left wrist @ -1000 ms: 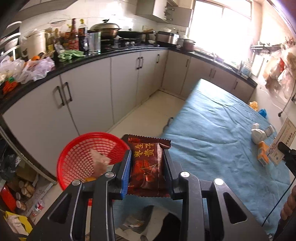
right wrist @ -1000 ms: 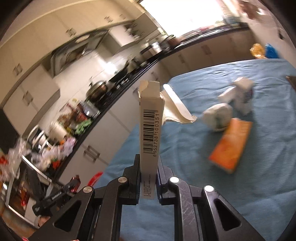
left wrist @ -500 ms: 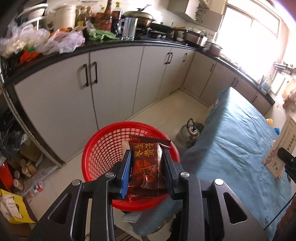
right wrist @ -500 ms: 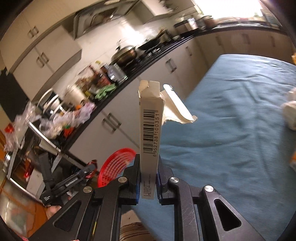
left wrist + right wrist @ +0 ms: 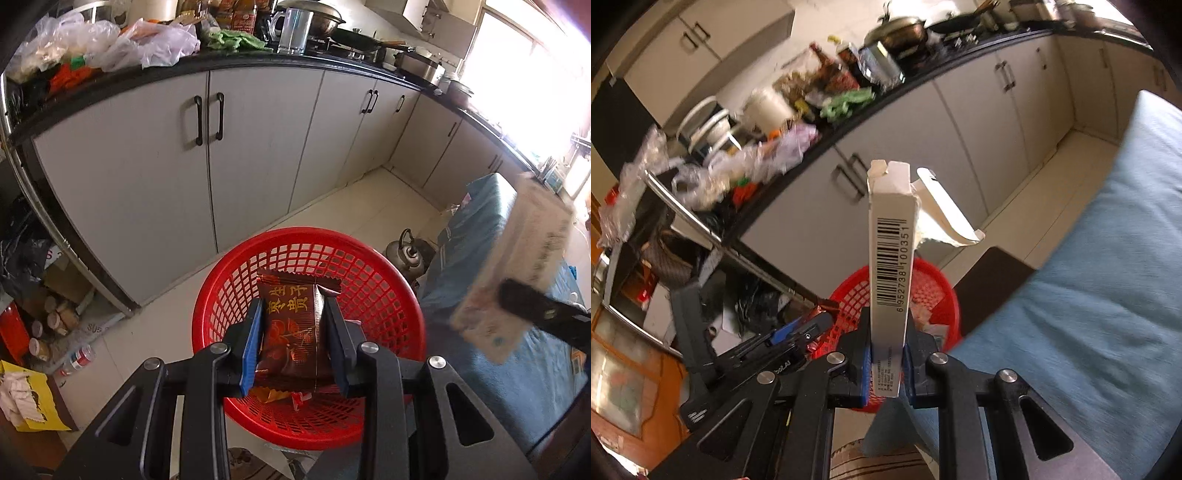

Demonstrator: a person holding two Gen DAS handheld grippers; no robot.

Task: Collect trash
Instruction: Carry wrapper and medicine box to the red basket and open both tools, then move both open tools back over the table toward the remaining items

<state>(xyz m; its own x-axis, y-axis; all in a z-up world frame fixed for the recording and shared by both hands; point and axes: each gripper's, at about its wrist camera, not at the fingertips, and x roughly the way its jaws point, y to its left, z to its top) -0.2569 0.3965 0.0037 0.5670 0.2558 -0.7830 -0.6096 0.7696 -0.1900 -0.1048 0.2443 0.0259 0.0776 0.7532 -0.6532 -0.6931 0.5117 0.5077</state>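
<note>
My left gripper (image 5: pixel 293 314) is shut on a brown snack wrapper (image 5: pixel 293 325) with gold characters and holds it above the red mesh basket (image 5: pixel 380 295) on the floor. The basket holds a few scraps. My right gripper (image 5: pixel 886 354) is shut on a tall white carton (image 5: pixel 890 254) with a barcode and a torn-open top flap. The carton also shows blurred at the right of the left wrist view (image 5: pixel 517 266). In the right wrist view the red basket (image 5: pixel 931 284) lies behind the carton, with the left gripper (image 5: pixel 798 332) beside it.
White kitchen cabinets (image 5: pixel 184 177) under a cluttered black counter (image 5: pixel 110 74) stand behind the basket. A metal kettle (image 5: pixel 406 251) sits on the floor beside a table with a blue cloth (image 5: pixel 517 369). Boxes and bottles (image 5: pixel 55 317) crowd the floor at left.
My left gripper has moved further over the red basket with the wrapper. My right gripper has swung the carton left from over the table towards the basket.
</note>
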